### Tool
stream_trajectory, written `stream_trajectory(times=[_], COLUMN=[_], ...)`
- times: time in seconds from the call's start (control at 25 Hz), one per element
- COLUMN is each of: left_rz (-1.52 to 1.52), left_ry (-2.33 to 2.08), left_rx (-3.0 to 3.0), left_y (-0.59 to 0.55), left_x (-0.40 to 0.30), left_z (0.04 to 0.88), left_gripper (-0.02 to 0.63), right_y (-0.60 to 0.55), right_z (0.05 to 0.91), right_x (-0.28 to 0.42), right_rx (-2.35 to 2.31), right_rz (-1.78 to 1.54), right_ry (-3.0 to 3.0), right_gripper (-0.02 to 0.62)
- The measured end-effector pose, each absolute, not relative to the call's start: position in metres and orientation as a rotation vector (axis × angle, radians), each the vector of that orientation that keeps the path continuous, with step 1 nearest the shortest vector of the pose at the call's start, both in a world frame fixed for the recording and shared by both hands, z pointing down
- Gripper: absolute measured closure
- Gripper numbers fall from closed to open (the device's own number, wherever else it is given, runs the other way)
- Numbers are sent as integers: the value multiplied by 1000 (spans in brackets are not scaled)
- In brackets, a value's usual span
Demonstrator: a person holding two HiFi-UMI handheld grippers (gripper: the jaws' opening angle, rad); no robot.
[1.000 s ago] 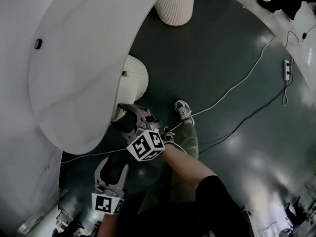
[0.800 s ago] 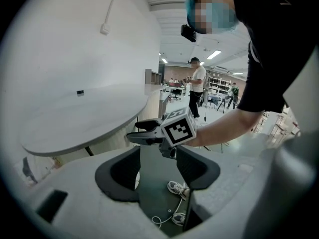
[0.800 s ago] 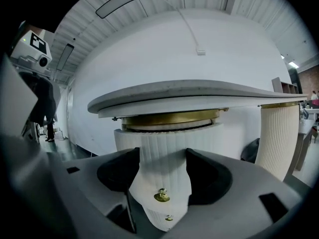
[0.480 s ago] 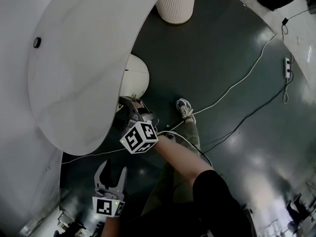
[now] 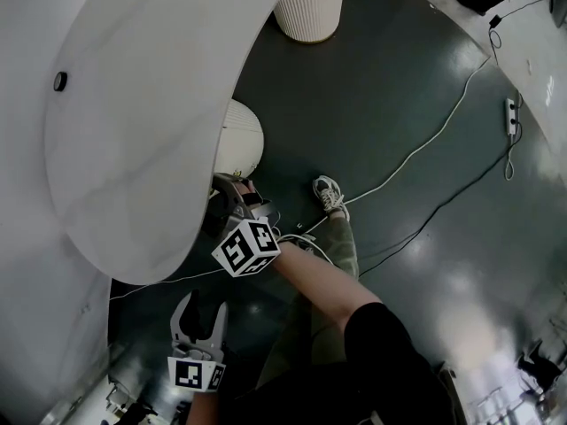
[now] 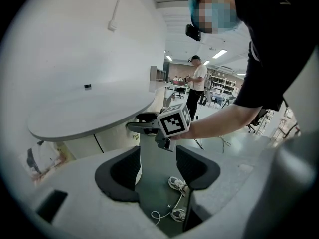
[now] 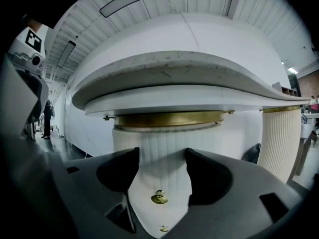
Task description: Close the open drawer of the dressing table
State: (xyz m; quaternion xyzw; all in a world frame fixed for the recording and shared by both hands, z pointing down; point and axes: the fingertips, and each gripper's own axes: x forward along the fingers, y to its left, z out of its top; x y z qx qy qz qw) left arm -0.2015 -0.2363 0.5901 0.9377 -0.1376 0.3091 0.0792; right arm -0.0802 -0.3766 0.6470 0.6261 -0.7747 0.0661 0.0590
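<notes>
Right gripper (image 7: 162, 176) — jaws wide, empty — close before the ribbed white cylindrical drawer (image 7: 160, 151), its round brass knob (image 7: 159, 198) between them; left gripper (image 6: 157, 166) wide, empty, farther back.

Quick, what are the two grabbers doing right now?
Left gripper: open, holding nothing.
Right gripper: open, brass knob in front of its jaws, not gripped.

Even ceiling light, glare patches on the dark floor (image 5: 461, 282), fisheye-bent edges, sharp focus.
</notes>
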Motion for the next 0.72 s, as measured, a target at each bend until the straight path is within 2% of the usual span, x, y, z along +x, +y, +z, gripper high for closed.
stream_trajectory(times=[0.72], left_rz=[916], left_ry=[-436], left_rx=[2780], left_y=[-233], left_x=[-203], left_z=[587], left_gripper=[383], right_y=[-375], right_z=[644], right_x=[-83], right_rx=[1919], right_rz=[318], right_ry=[-2355], right_gripper=[299])
